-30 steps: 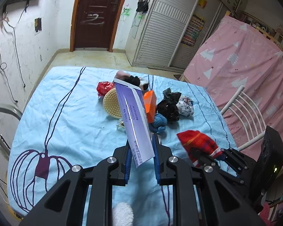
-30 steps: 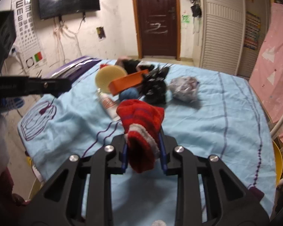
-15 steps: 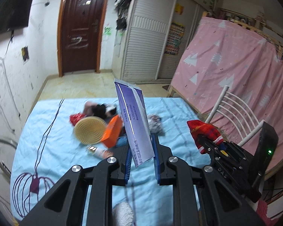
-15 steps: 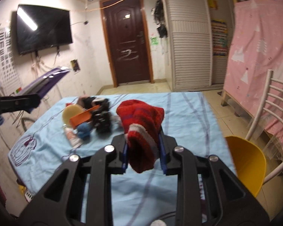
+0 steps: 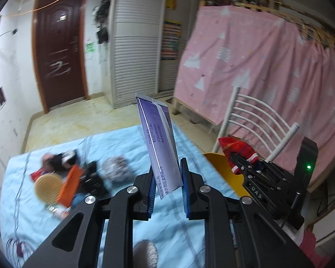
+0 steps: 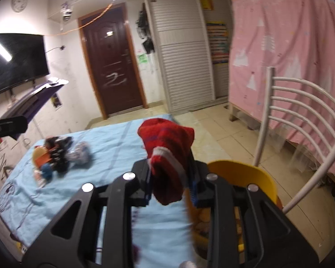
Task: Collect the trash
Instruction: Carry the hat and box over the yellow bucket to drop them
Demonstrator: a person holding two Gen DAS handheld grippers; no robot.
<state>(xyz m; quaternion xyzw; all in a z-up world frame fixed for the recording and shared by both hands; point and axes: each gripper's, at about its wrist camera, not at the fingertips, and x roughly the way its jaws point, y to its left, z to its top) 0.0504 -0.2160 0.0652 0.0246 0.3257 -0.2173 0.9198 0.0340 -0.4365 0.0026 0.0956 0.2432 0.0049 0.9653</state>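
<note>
My left gripper [image 5: 167, 183] is shut on a flat purple and white packet [image 5: 159, 143] that stands up between the fingers, above the blue-covered table [image 5: 122, 147]. My right gripper [image 6: 170, 178] is shut on a red sock with a white cuff [image 6: 167, 154]; it also shows in the left wrist view [image 5: 236, 149]. A yellow bin [image 6: 245, 172] sits just beyond the right gripper at the table's right edge, with some items inside. It also shows in the left wrist view [image 5: 223, 167].
A pile of items lies on the far left of the table: a round yellow brush [image 5: 48, 187], an orange box [image 5: 70, 185], black scraps [image 6: 58, 154], a grey bundle [image 6: 79, 154], a blue ball [image 6: 46, 169]. A white chair [image 6: 285, 120] stands right of the bin.
Both grippers have swung to the right and lifted, with their loads still held. The pile has slid to the left of both views, and the yellow bin and chair have come into view.
</note>
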